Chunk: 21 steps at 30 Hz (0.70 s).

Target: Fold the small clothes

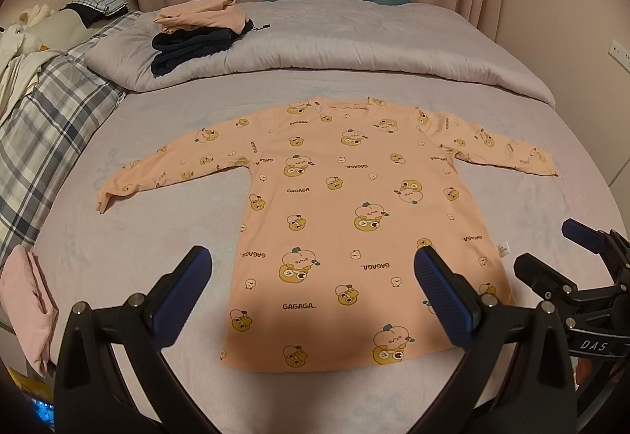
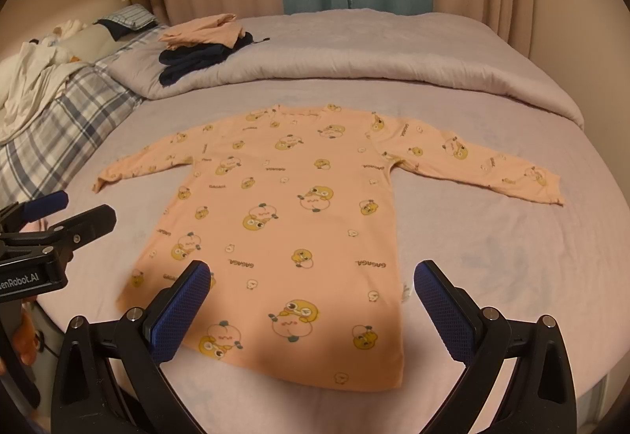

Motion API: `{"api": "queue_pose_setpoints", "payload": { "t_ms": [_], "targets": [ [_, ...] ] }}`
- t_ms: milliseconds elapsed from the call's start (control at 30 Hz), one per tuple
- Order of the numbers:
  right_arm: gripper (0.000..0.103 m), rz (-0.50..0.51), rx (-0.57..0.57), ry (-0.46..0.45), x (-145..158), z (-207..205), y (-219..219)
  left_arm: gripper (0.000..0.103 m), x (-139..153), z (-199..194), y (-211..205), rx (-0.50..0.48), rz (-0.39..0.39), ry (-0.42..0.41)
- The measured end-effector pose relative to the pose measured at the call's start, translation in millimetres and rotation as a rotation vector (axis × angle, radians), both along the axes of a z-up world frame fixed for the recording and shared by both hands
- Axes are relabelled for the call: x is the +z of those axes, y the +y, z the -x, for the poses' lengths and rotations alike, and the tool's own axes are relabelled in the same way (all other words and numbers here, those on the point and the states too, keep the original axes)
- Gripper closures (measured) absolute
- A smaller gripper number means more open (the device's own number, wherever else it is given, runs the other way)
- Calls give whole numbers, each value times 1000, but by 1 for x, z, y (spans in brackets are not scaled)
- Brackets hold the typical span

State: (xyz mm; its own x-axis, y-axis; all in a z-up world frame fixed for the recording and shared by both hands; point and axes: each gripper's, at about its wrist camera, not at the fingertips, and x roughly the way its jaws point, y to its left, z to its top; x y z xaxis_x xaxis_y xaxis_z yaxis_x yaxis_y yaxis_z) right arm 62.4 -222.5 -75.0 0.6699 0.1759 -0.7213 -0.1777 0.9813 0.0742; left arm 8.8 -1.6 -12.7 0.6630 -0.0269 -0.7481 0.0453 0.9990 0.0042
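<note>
Peach long-sleeve shirt [image 1: 338,221] with duck print lies flat on the bed [image 1: 157,237], front up, both sleeves spread out, collar toward the folded duvet [image 1: 354,48]. Left hand-held gripper [image 1: 313,278] hovers over the hem, jaws wide apart, holding nothing. Right hand-held gripper [image 2: 313,282] hovers over the hem's right part, jaws also wide apart, empty. Stack of folded clothes [image 1: 197,36] sits on the duvet, well apart from the shirt. Pink folded cloth [image 1: 27,300] at the bed's left edge.
</note>
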Motion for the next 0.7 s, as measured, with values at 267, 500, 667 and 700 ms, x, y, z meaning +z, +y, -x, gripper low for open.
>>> {"api": "queue_pose_setpoints", "payload": {
  "t_ms": [267, 500, 667, 700],
  "targets": [
    [1, -1, 1, 2, 0, 0, 0, 0, 0, -1, 1, -4, -1, 4],
    [1, -2, -1, 1, -2, -1, 1, 0, 0, -1, 1, -4, -4, 3],
    [1, -2, 1, 2, -2, -1, 1, 0, 1, -1, 0, -4, -5, 2],
    [1, -2, 1, 2, -2, -1, 1, 0, 1, -1, 0, -3, -6, 2]
  ]
}}
